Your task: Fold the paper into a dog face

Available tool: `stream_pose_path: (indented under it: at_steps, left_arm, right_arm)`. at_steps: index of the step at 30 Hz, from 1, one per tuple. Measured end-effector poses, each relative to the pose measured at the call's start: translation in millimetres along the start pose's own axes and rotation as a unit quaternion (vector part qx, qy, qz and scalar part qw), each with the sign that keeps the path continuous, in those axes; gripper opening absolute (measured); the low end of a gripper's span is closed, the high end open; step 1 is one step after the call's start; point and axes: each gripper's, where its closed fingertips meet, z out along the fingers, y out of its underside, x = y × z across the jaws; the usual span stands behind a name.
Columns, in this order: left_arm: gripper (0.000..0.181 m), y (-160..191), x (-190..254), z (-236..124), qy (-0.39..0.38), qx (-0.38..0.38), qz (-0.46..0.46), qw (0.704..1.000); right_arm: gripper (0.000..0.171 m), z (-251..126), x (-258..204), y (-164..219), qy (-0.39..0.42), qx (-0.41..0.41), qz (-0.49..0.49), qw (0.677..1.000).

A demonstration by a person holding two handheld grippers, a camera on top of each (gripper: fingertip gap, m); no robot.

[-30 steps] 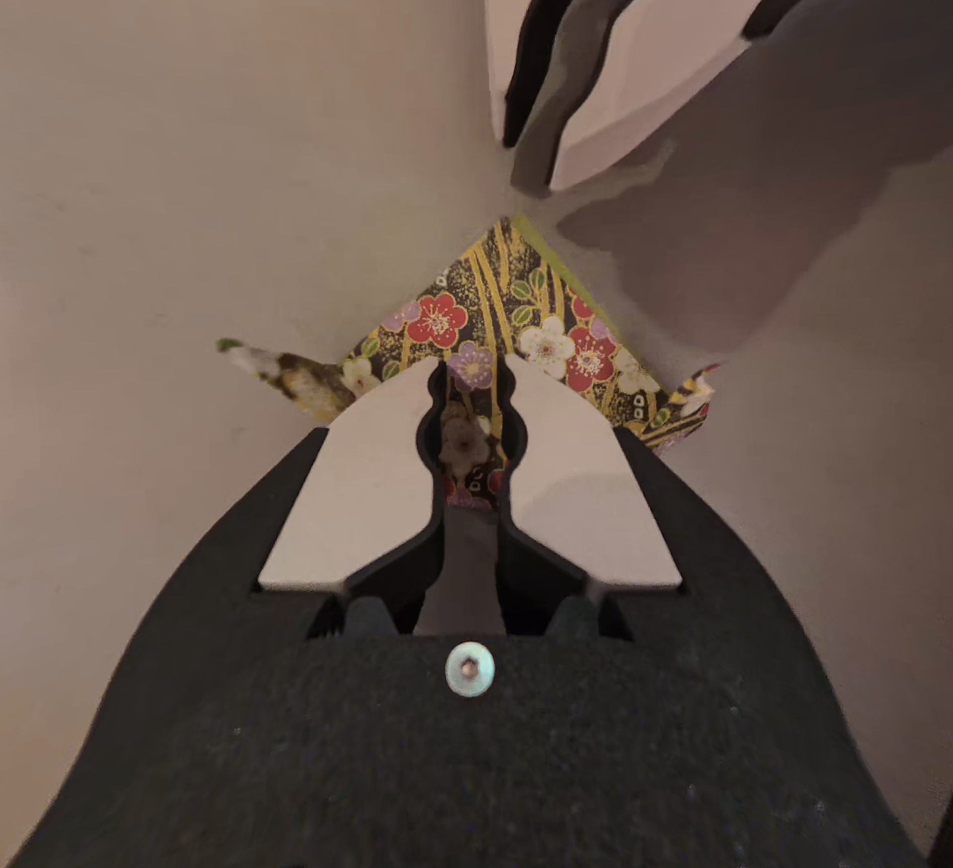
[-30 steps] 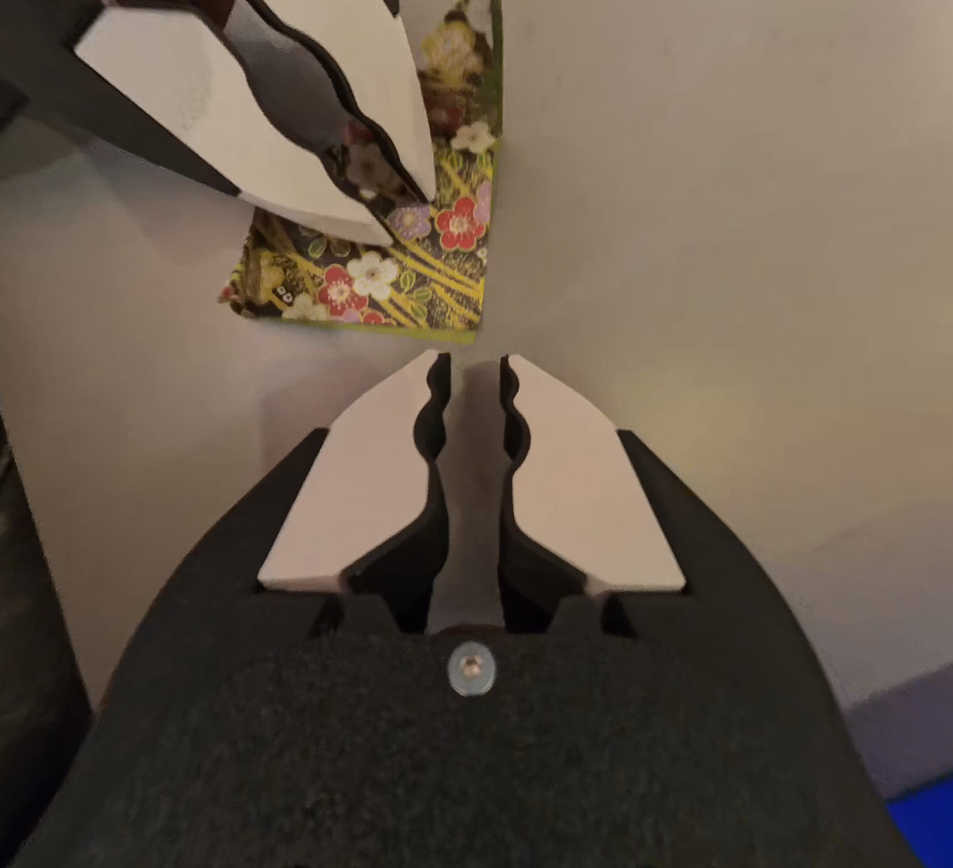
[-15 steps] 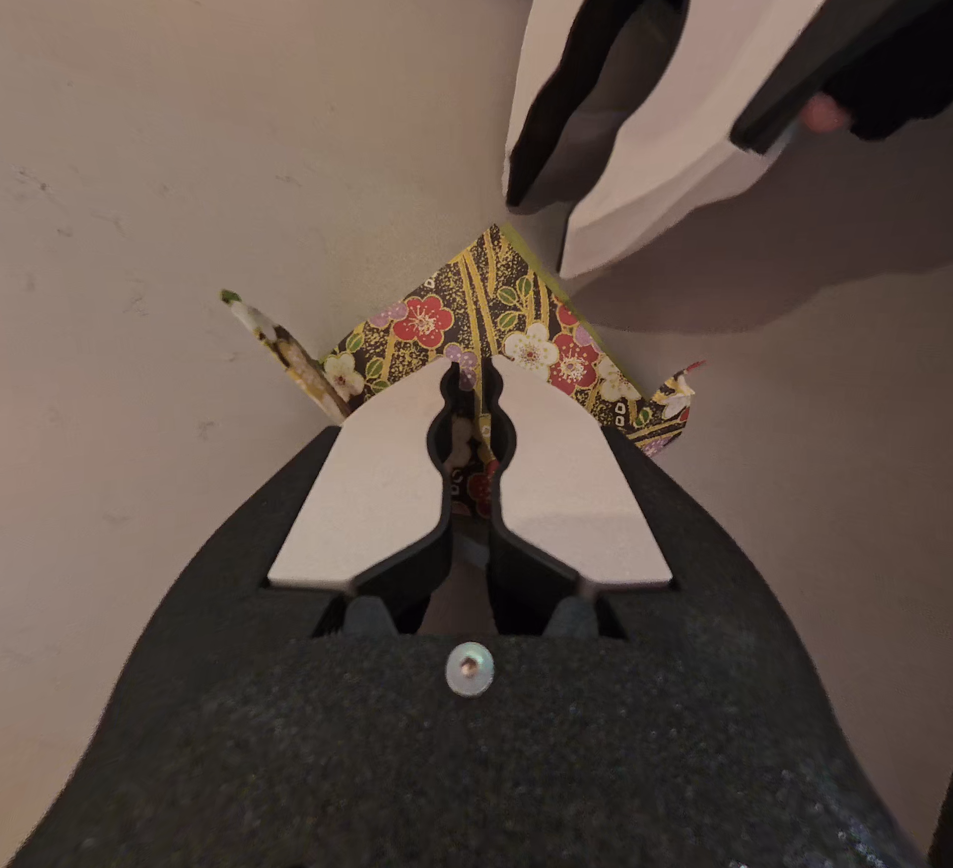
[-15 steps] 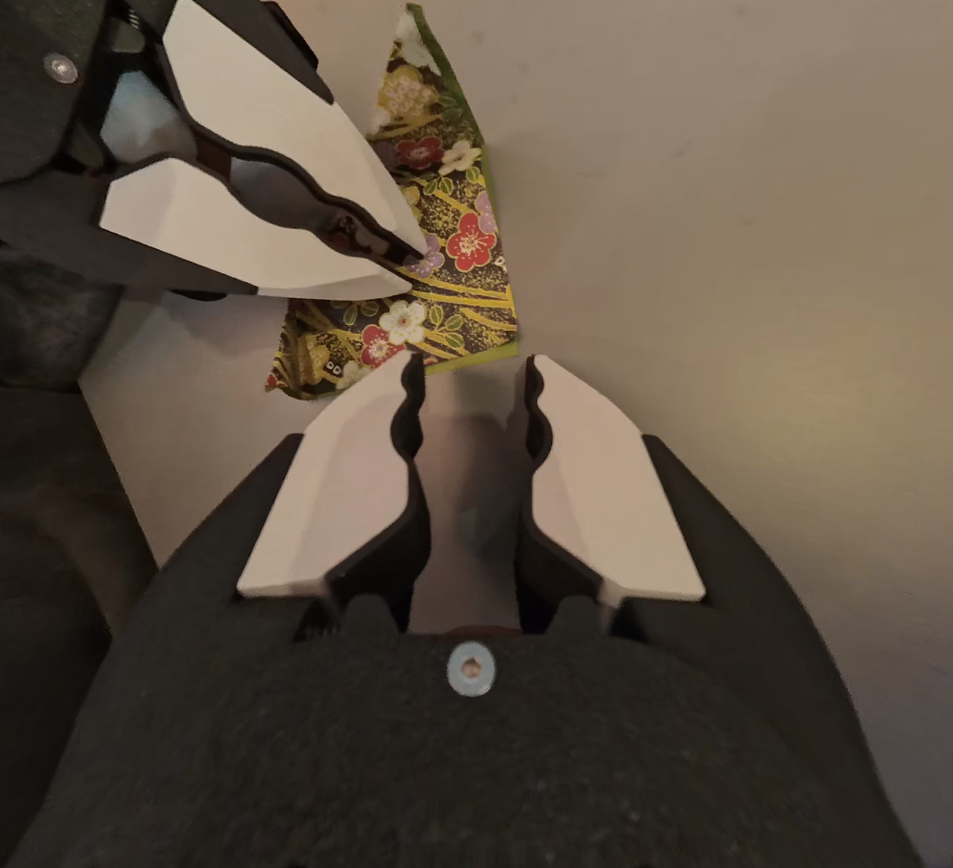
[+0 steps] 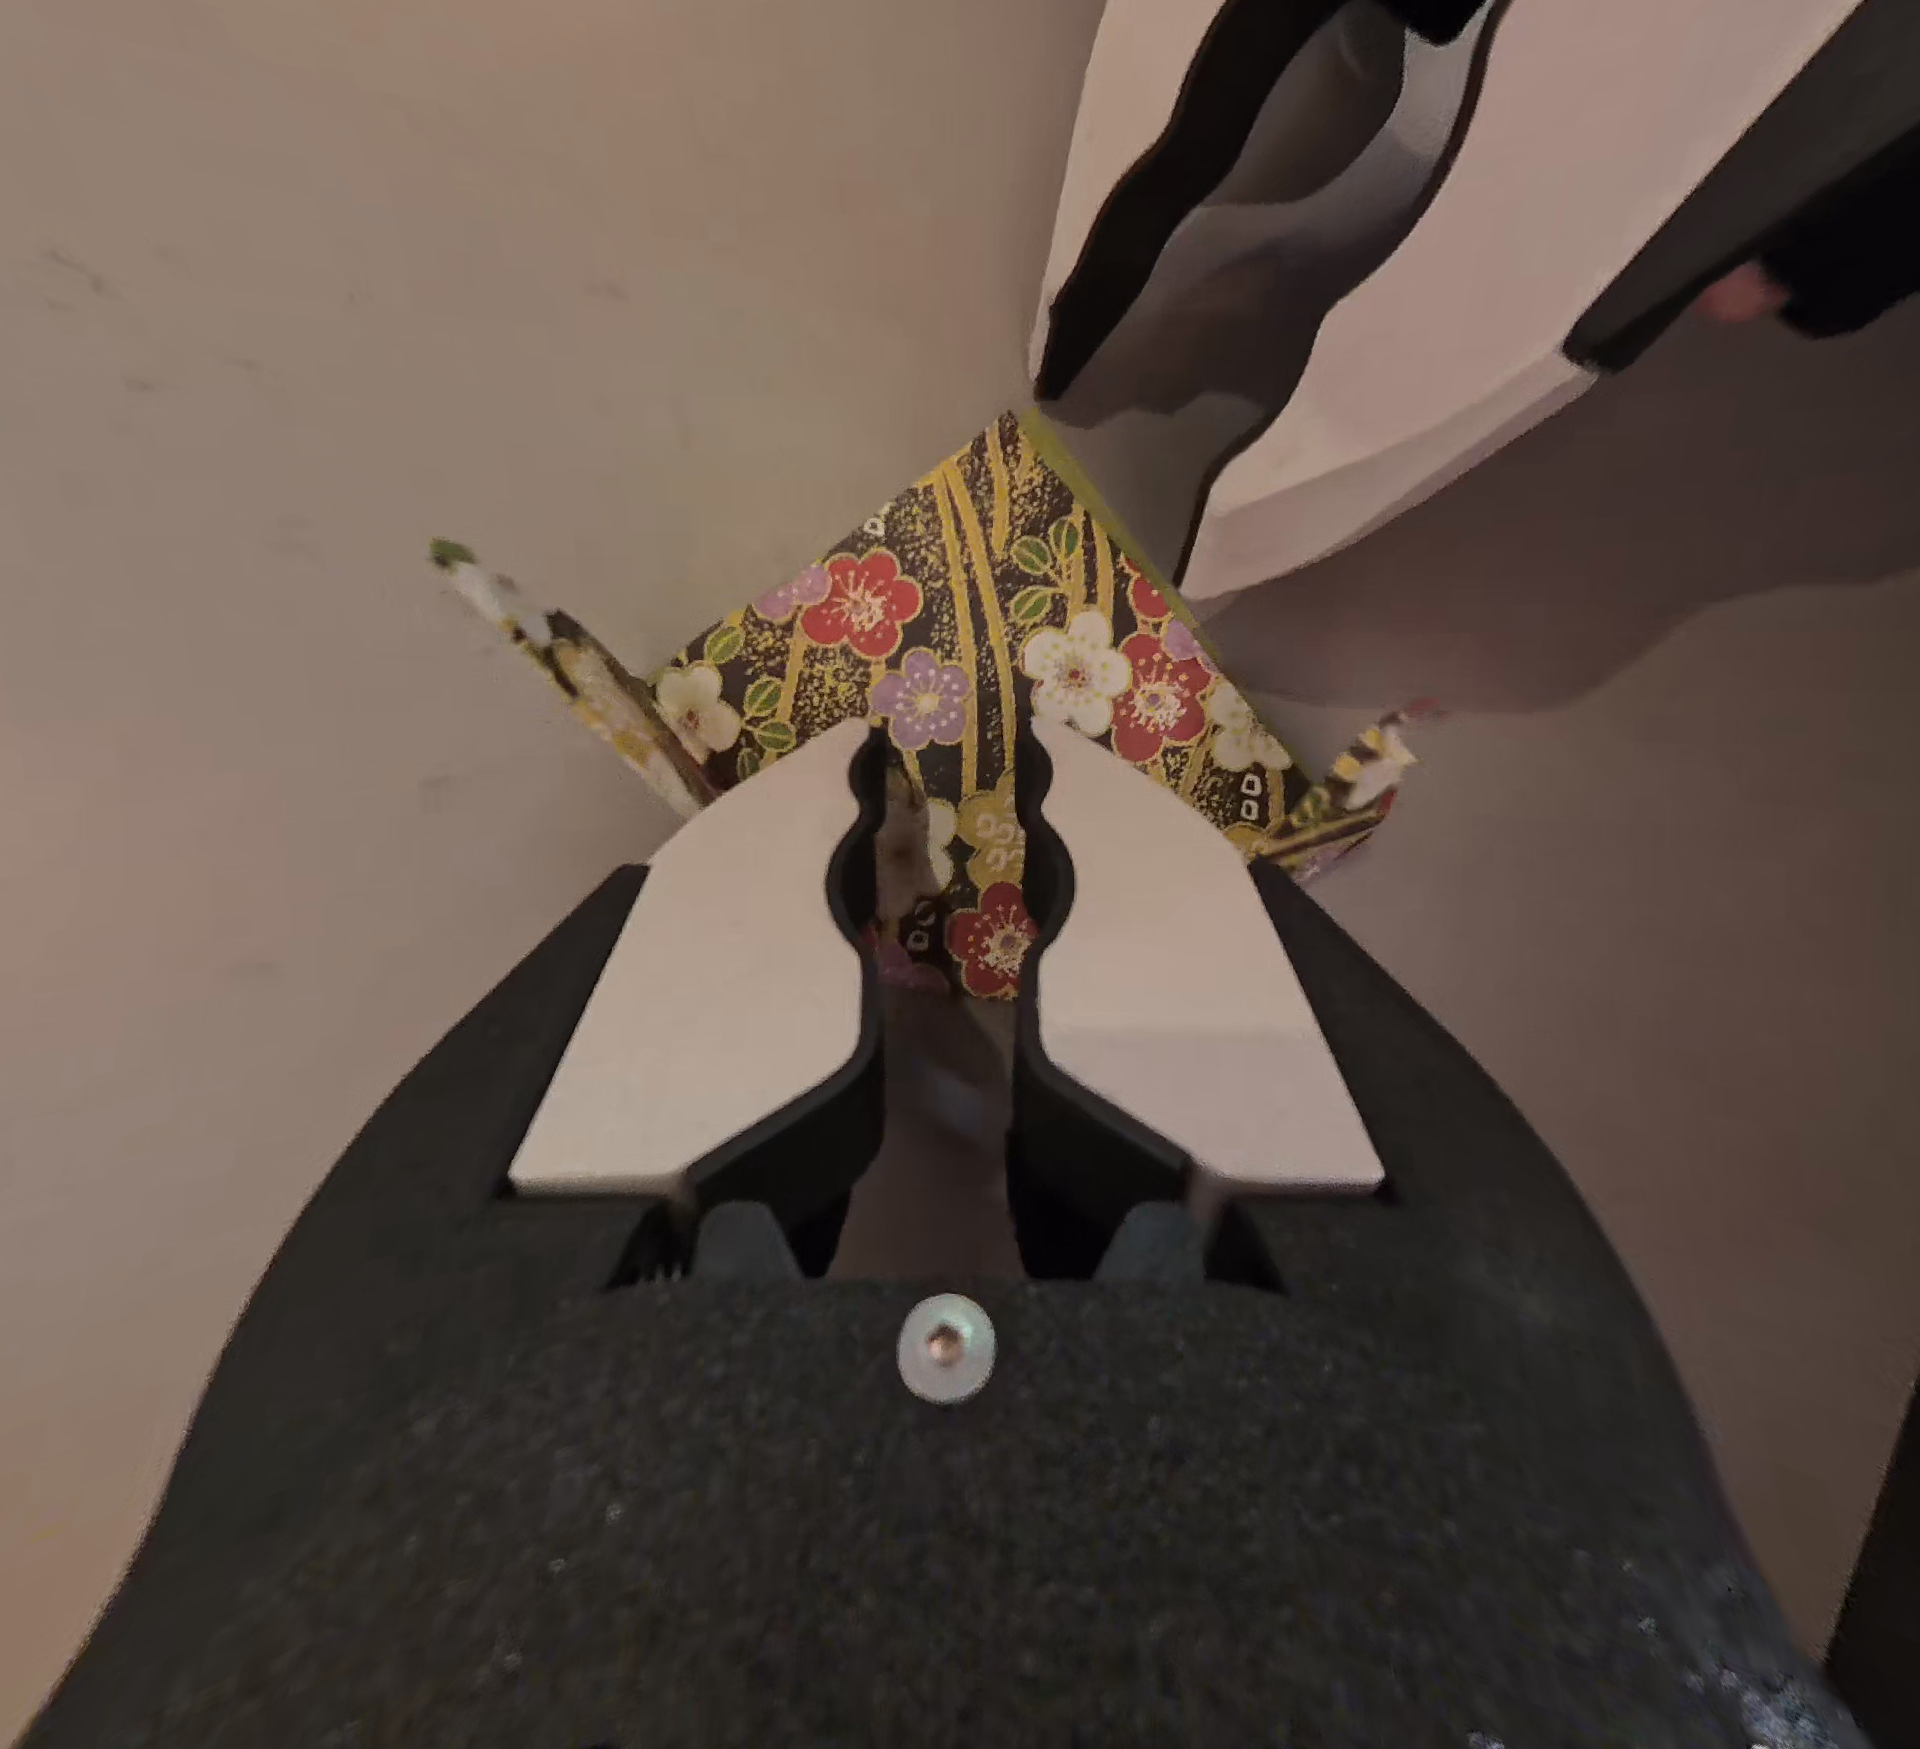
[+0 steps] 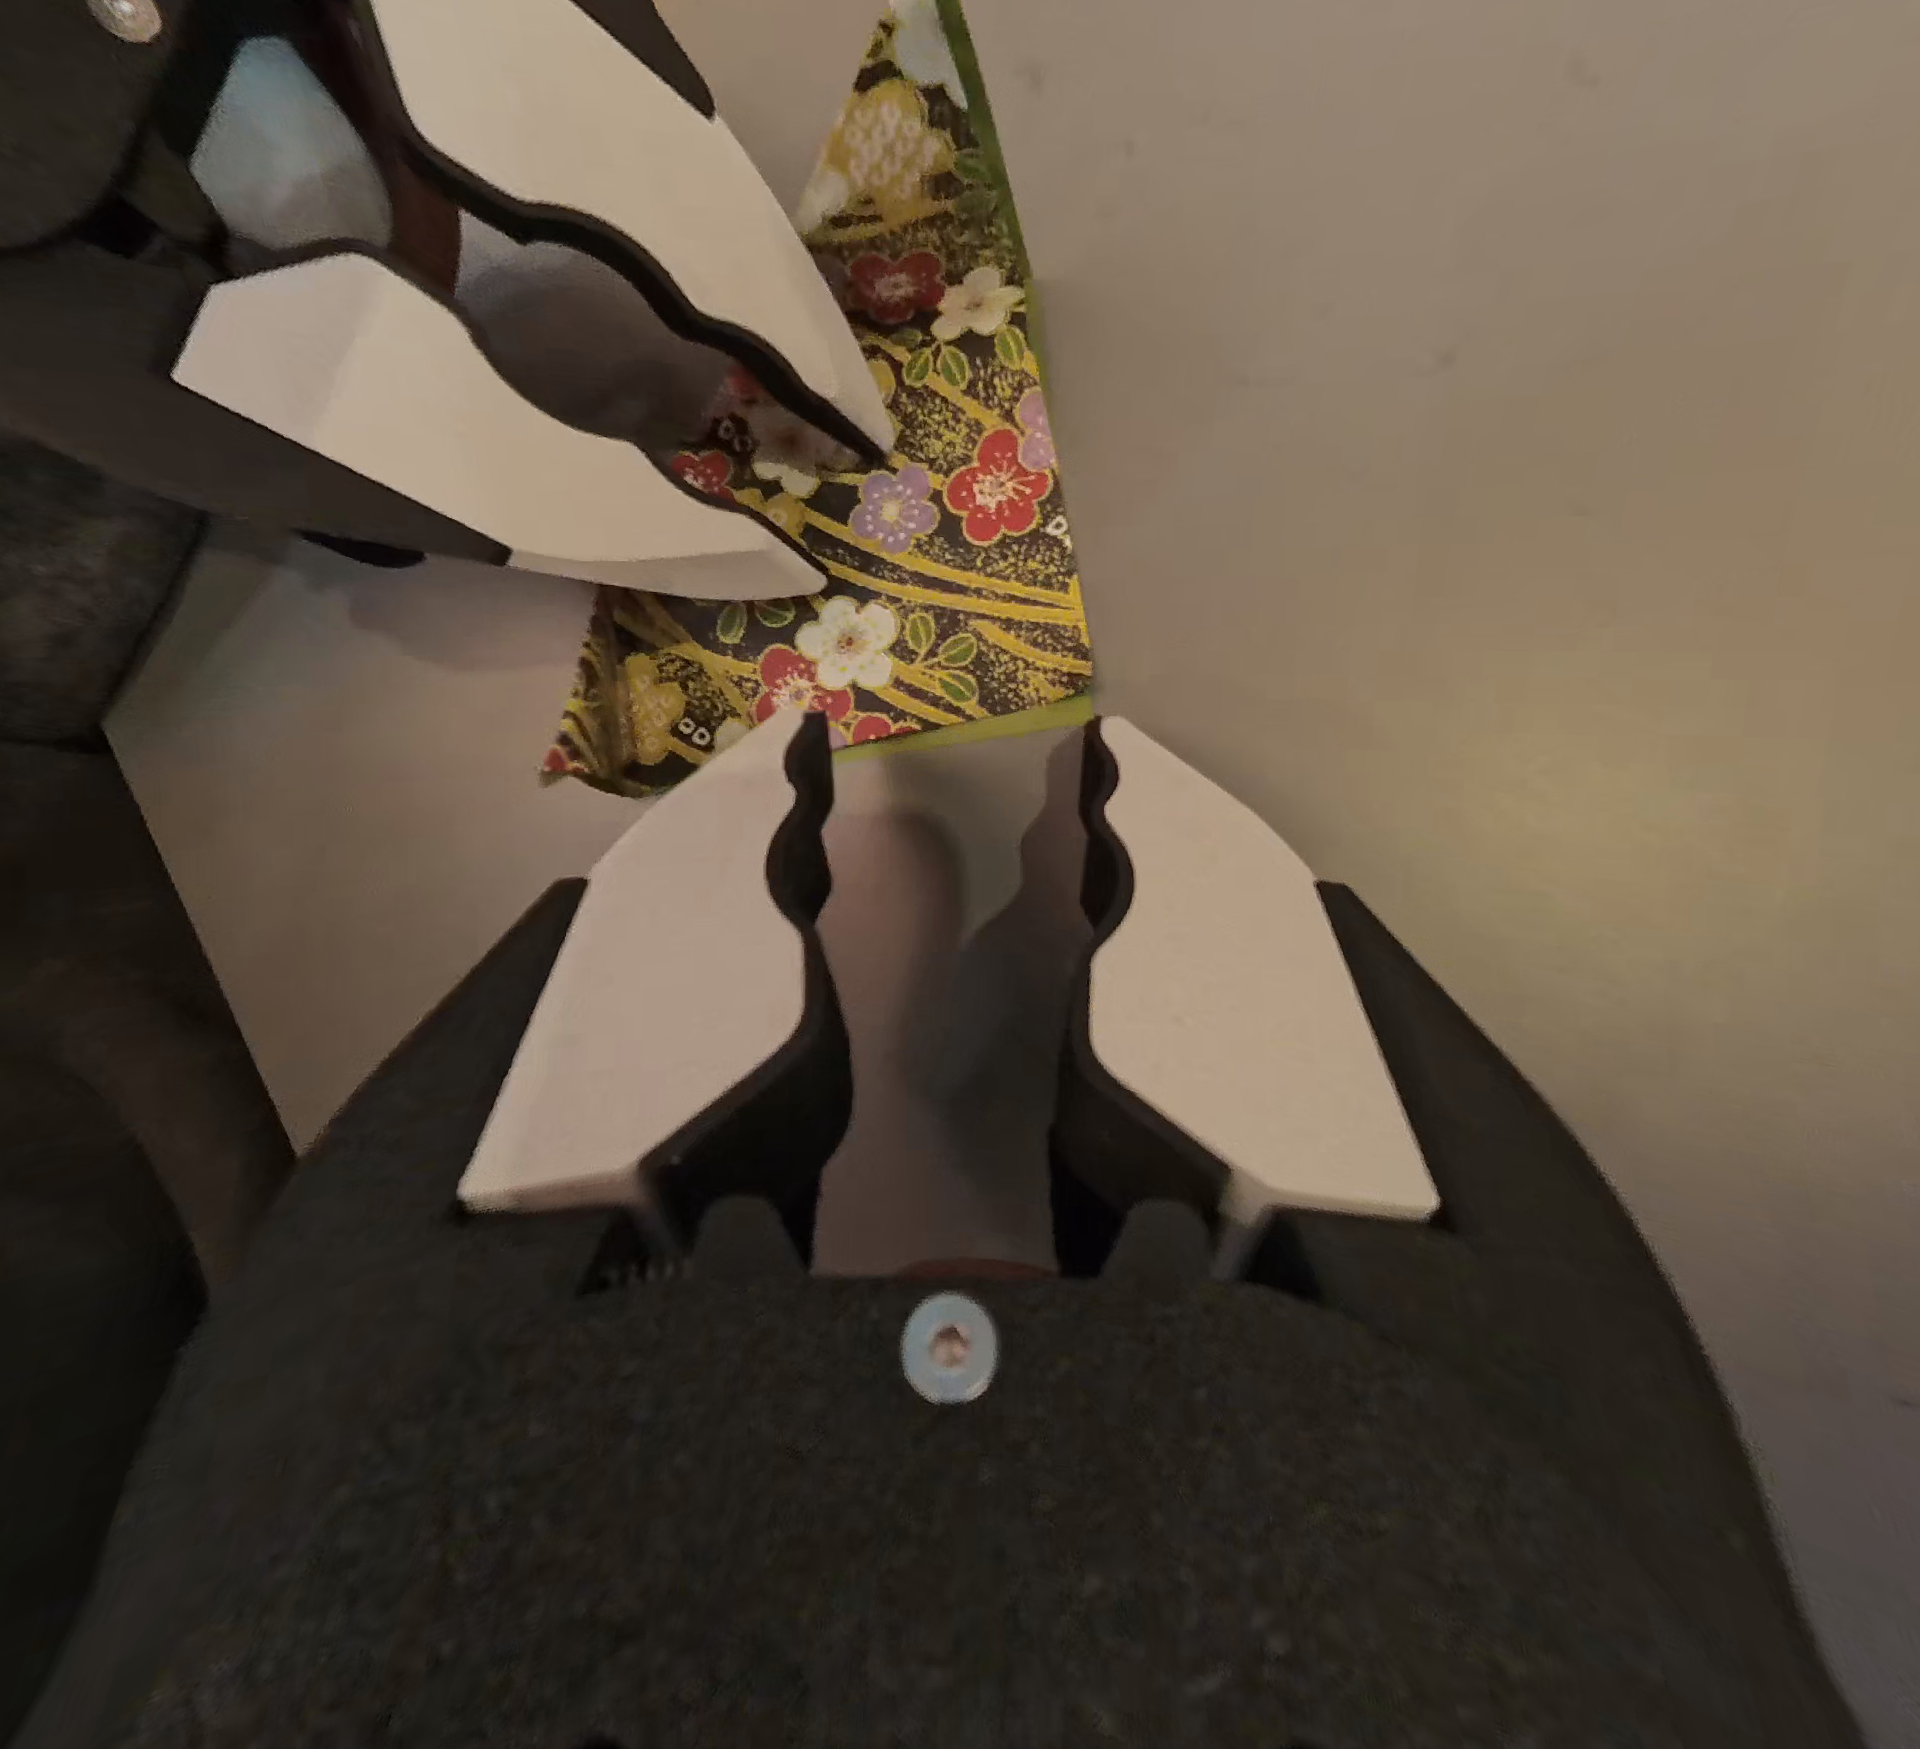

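One floral paper [image 5: 966, 619], plain beige tabletop [image 5: 416, 245]

Black paper [image 5: 940, 619] with red, white, purple flowers, gold stripes, green edge.

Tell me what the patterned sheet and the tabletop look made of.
Folded sheet: thin printed paper, likely origami stock; crisp creases, glinting gold lines, plain green underside at the edge. Tabletop: smooth beige hard surface with soft sheen, perhaps laminate; faint scuffs show.
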Motion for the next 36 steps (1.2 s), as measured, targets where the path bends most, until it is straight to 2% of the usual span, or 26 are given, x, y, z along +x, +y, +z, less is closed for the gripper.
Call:
stream_pose_path:
  at_steps: [13,17,20,26,31,36]
  left_arm:
    - [0.020,0.0,-1.5,0.0,-0.005,0.011,-0.006,1.000]
    - [0.020,0.0,-1.5,0.0,-0.007,0.011,-0.006,1.000]
    - [0.019,0.0,-0.7,0.1,-0.007,0.011,-0.005,1.000]
    - [0.017,0.0,-0.1,0.0,-0.007,0.012,-0.003,1.000]
    - [0.017,0.0,-0.1,0.0,-0.006,0.012,-0.004,1.000]
    - [0.018,0.0,-0.1,-0.1,-0.006,0.011,-0.003,1.000]
  right_arm:
    - [0.057,6.0,-8.2,-8.8,-0.011,0.022,0.034,0.999]
    - [0.048,9.0,-20.2,-13.7,-0.073,0.042,0.090,0.992]
    - [0.051,10.1,-27.4,-18.2,-0.104,0.050,0.108,0.987]
    - [0.050,3.7,-38.1,-29.7,-0.215,0.095,0.172,0.957]
    - [0.046,-5.0,-45.3,-6.0,-0.229,0.042,0.128,0.964]
    - [0.039,0.9,-35.3,-18.3,-0.216,0.069,0.155,0.962]
